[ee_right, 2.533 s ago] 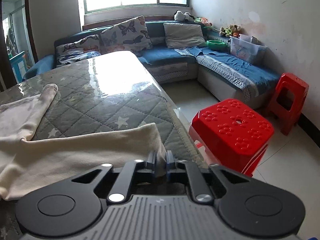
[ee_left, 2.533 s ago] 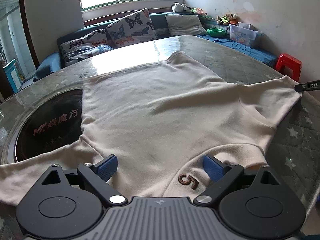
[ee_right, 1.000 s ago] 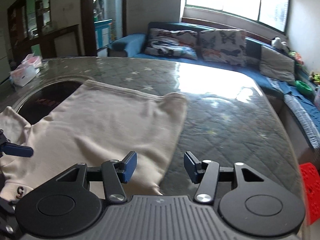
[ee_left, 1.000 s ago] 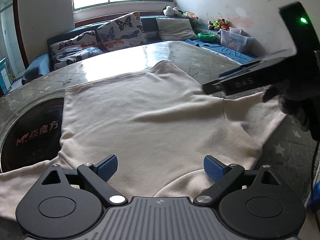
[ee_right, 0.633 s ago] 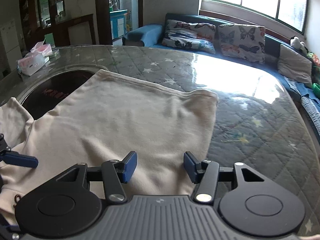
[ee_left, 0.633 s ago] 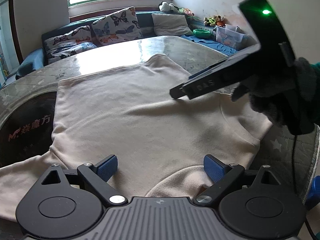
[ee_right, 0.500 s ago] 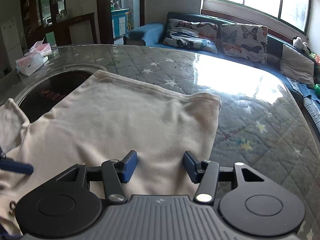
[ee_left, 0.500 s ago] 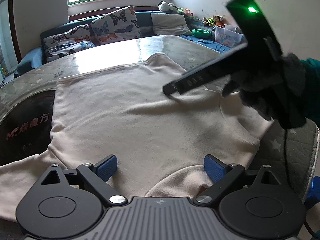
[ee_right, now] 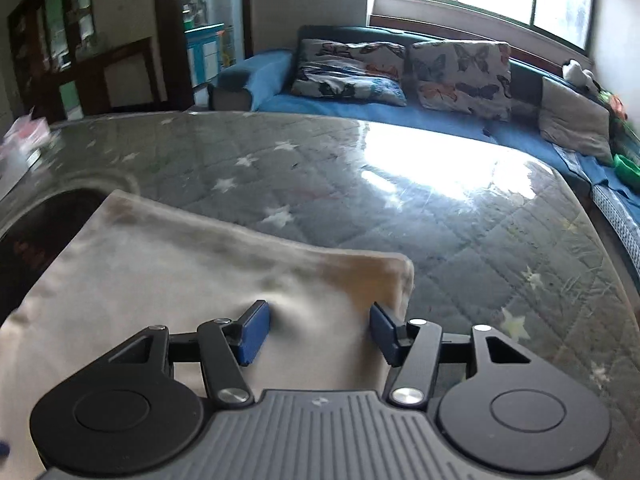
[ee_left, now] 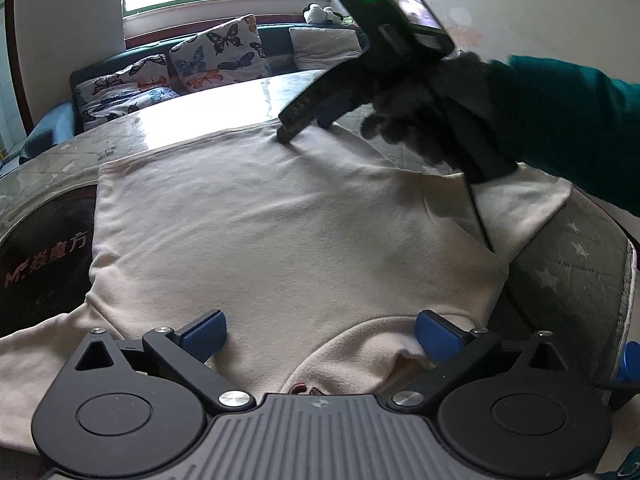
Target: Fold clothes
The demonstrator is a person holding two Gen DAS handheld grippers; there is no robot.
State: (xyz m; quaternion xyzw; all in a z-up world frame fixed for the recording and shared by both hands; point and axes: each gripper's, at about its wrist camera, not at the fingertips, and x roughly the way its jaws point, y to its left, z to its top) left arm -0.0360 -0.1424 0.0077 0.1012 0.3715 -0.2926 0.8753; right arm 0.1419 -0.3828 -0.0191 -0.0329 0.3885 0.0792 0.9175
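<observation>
- Far left in the left wrist view there's a dark round inset (ee_left: 36, 264) in the counter with orange lettering on it, and the garment's left sleeve trails down across its lower edge.
- The cream long-sleeved fleece top (ee_left: 280, 232) is spread flat on the grey quilted star-print counter (ee_left: 576, 272), taking up most of the middle, collar end nearest the left claw.
- Left claw (ee_left: 320, 338) hangs right over the collar with its blue pads wide apart, nothing held. A bit of brown embroidered marking on the fabric peeks out just in front of its body.
- Up and to the right, the right claw (ee_left: 304, 120), black with a green light on top, is held in a dark-gloved hand (ee_left: 424, 116) with a teal sleeve behind it. Its tip is down at the far hem of the top.
- From the right wrist view the right claw (ee_right: 319, 330) is open wide, blue pads on either side of the top's far right corner (ee_right: 384, 276), fabric between them but not pinched.
- Past that corner it's bare shiny counter (ee_right: 440, 208), then a blue sofa (ee_right: 272, 76) with butterfly-print cushions (ee_right: 460, 72) under the window.
</observation>
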